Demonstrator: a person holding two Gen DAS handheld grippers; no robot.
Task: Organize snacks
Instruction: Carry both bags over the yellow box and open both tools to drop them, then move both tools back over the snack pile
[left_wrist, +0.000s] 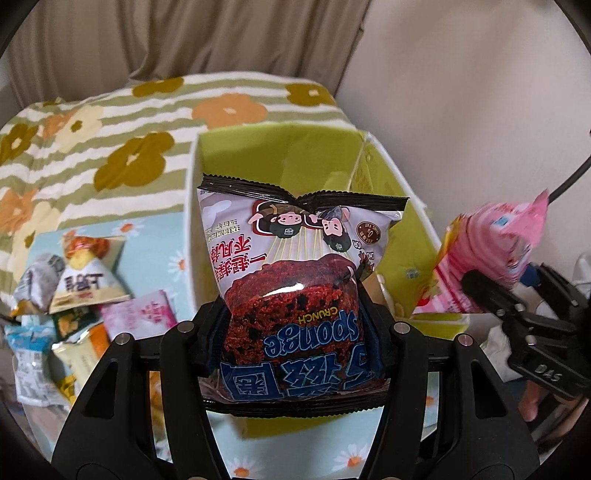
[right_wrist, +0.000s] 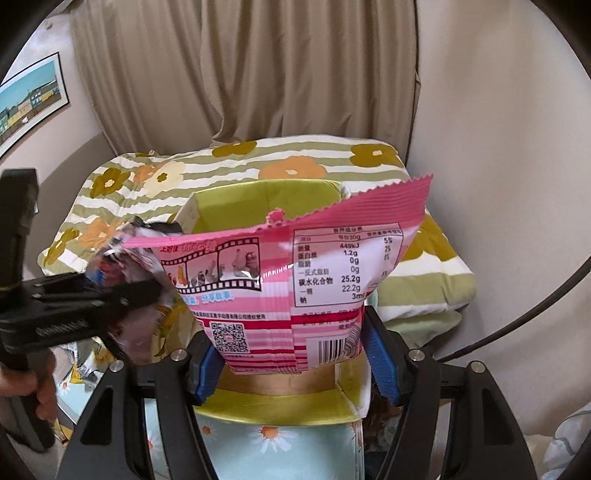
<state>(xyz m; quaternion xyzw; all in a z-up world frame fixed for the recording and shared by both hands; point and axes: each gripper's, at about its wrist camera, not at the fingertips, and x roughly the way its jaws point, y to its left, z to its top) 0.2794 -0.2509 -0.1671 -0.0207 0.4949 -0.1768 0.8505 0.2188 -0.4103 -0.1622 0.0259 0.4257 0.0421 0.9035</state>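
My left gripper (left_wrist: 293, 325) is shut on a brown and white Sponge Crunch snack bag (left_wrist: 295, 266), held upright over the open lime-green box (left_wrist: 236, 155). My right gripper (right_wrist: 291, 350) is shut on a pink snack bag (right_wrist: 295, 273), held above the same green box (right_wrist: 236, 199). In the left wrist view the pink bag (left_wrist: 495, 251) and the right gripper (left_wrist: 480, 291) show at the right, by the box's right wall. In the right wrist view the left gripper (right_wrist: 147, 291) and its bag (right_wrist: 125, 258) show at the left.
A pile of several loose snack packets (left_wrist: 74, 295) lies left of the box on a pale blue daisy-print cloth (left_wrist: 162, 236). A striped floral quilt (left_wrist: 110, 122) lies behind. Beige curtains (right_wrist: 240, 74) and a white wall (right_wrist: 498, 147) stand beyond.
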